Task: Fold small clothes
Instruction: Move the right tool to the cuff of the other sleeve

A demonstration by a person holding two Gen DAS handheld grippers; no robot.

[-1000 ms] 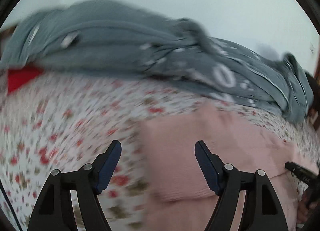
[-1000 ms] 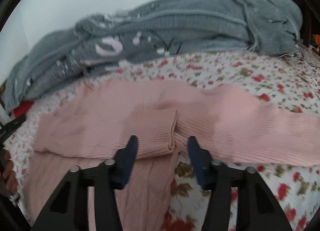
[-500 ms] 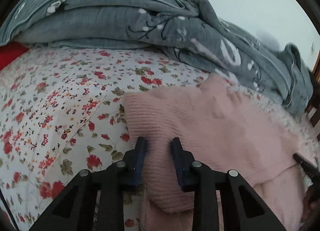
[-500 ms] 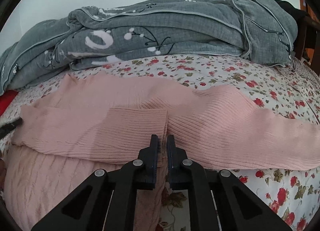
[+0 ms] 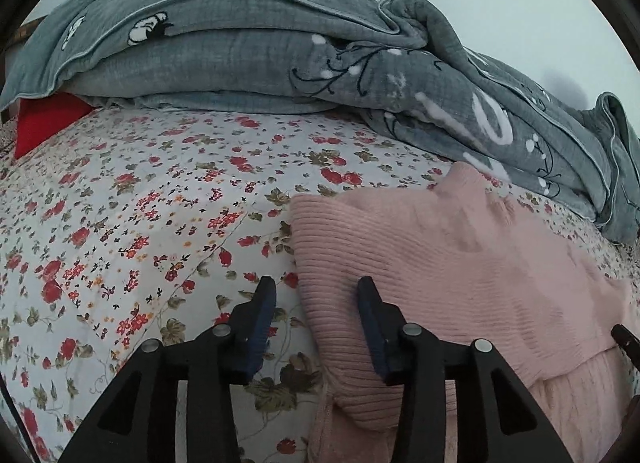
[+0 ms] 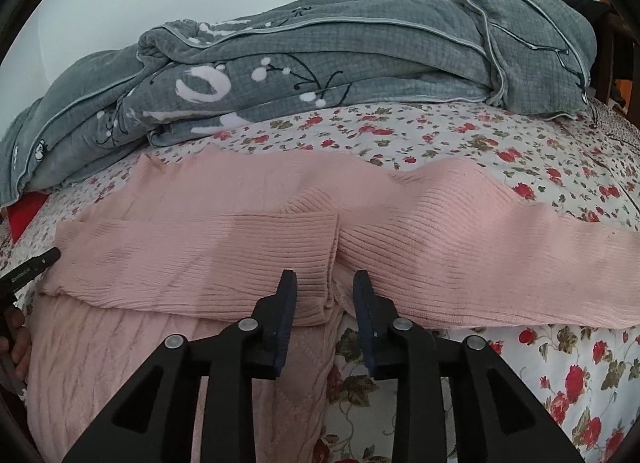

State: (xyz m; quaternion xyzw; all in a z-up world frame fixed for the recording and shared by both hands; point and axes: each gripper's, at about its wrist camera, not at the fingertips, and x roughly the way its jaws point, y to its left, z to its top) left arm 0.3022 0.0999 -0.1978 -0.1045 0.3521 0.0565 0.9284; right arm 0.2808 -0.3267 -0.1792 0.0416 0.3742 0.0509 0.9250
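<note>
Left wrist: my left tool (image 5: pixel 316 295) has just been opening, released, straddling the folded left edge of the pink sweater (image 5: pixel 440 263), which runs away to the right.

Right wrist: right tool (image 6: pixel 325 287) also just opened, released, over the folded sleeve cuff (image 6: pixel 316 259); unfolded right sleeve (image 6: pixel 500 255) stretches rightward, nearer this hand. Floral bed (image 6: pixel 560 351), grey quilt (image 6: pixel 320 75) behind.

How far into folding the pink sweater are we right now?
Done: one sleeve lies folded across the pink sweater. In hand: nothing; the left gripper and right gripper have just been opening, and their fingers straddle knit edges without pressing. Left: the other sleeve is spread on the floral sheet, body unfolded.
</note>
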